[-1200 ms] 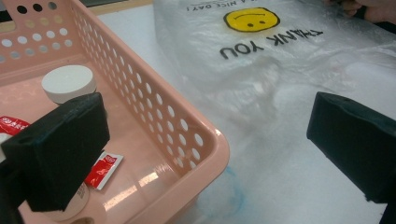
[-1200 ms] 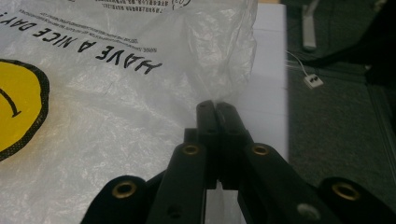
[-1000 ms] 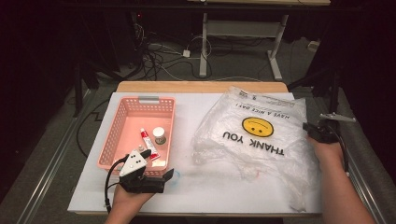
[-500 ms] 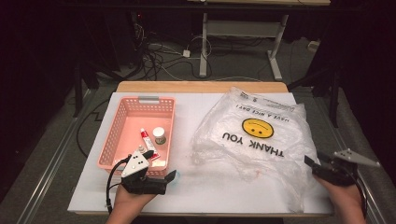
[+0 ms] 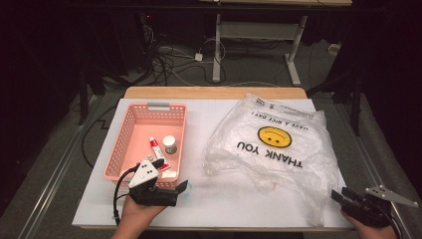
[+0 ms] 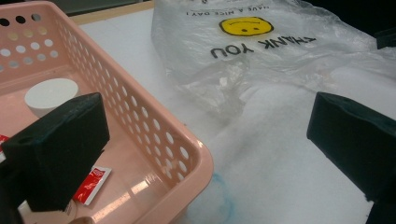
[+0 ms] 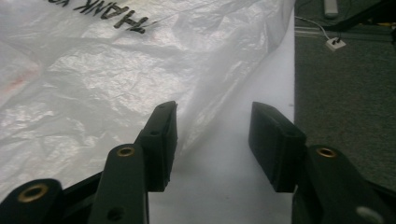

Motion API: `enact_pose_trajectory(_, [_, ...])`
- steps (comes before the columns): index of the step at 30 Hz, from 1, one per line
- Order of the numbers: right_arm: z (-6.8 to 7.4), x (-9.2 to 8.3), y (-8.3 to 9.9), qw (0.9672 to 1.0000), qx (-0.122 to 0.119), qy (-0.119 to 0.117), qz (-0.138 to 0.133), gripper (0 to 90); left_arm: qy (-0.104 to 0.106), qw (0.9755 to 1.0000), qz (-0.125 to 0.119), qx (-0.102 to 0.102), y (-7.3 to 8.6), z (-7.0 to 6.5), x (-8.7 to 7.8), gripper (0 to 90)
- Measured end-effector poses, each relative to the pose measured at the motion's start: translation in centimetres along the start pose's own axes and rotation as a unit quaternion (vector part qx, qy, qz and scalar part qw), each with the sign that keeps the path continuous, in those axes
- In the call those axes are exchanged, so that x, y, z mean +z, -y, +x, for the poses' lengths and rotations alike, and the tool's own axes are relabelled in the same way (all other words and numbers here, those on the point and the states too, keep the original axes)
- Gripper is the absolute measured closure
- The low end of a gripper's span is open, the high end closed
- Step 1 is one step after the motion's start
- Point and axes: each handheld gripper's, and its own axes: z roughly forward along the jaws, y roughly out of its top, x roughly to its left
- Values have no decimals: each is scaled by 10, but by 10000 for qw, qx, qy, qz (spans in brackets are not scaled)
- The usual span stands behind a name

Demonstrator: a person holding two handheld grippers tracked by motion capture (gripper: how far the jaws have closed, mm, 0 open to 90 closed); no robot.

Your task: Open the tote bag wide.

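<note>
- The right tool [image 5: 343,195] sits at the near right corner of the tabletop [image 5: 209,209], just beside the near edge of the clear plastic bag [image 5: 278,149]. Its jaws have just been closing and now stand partly apart, with bare tabletop between them and the bag's edge only brushing the left jaw.
- The left tool [image 5: 179,189] rests at the near right corner of the pink basket [image 5: 129,144], jaws wide, holding nothing; one jaw hangs over the basket's inside, the other over the tabletop.
- The bag lies flat and crumpled on the right half of the tabletop, its smiley print upside down in the high view.
- Risk: if the right tool shuts where it is, it may close on nothing, because the film lies to one side of the gap.
- Risk: a pinch on a single thin layer could slip or drag the whole bag instead of opening it.
- Risk: moving the left tool sideways could knock the basket rim and shift the small tube [image 5: 157,149] and the white-capped bottle [image 5: 169,144] inside.
- Hard to tell: where the bag's mouth and handles are, and whether anything is inside it.
- A red and white sachet [image 6: 92,184] in the basket is partly hidden behind the left jaw.
</note>
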Motion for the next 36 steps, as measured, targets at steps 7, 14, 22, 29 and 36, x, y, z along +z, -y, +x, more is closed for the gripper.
enact_pose_trajectory(7, [21,5,-2,9976,-608,-260,217,900,9,10000,28,-36,0,2,2,0])
enact_pose_trajectory(14, [44,-2,-7,9947,-938,-406,94,900,11,9999,107,-99,0,7,1,0])
enact_pose_trajectory(22, [59,-10,-5,9929,-1103,-436,20,900,-180,9996,198,-82,-3,8,1,0])
enact_pose_trajectory(29, [89,-20,5,9885,-1383,-606,-8,900,-79,9997,164,-167,-6,8,-1,0])
enact_pose_trajectory(36, [103,-21,8,9863,-1413,-849,-14,750,-33,9996,194,-196,-6,12,-1,0])
